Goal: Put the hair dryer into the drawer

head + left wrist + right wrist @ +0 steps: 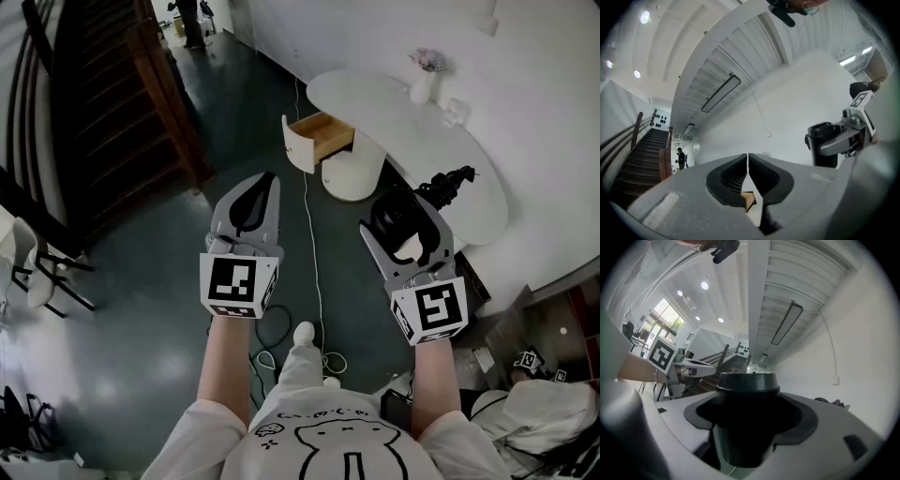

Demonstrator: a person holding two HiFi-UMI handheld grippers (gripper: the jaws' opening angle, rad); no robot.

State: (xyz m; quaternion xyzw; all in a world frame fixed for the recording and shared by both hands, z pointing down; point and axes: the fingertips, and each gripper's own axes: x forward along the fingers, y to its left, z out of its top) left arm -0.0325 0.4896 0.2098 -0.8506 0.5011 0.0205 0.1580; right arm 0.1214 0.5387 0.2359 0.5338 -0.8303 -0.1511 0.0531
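The person holds both grippers out in front over the dark floor (141, 281); the right gripper (401, 208) has its jaws spread wide and clamped on the hair dryer (394, 217), whose black barrel fills the gap between the pads in the right gripper view (747, 427); the hair dryer is thus up in the air, well apart from the drawer (323, 134); the left gripper (265, 183) carries nothing, and the left gripper view shows its jaws brought together with only a thin slit between the ribbed pads (733, 176); from that same view the hair dryer (824, 145) appears off to the right, upright in the other gripper's hold; the drawer stands pulled open, its wooden inside facing up, under the near end of the white tabletop (394, 112); a small white vase (424, 86) with flowers stands on that tabletop near the wall; a thin white cable (311, 234) runs along the floor between the two grippers; a dark staircase (103, 103) rises at the left.
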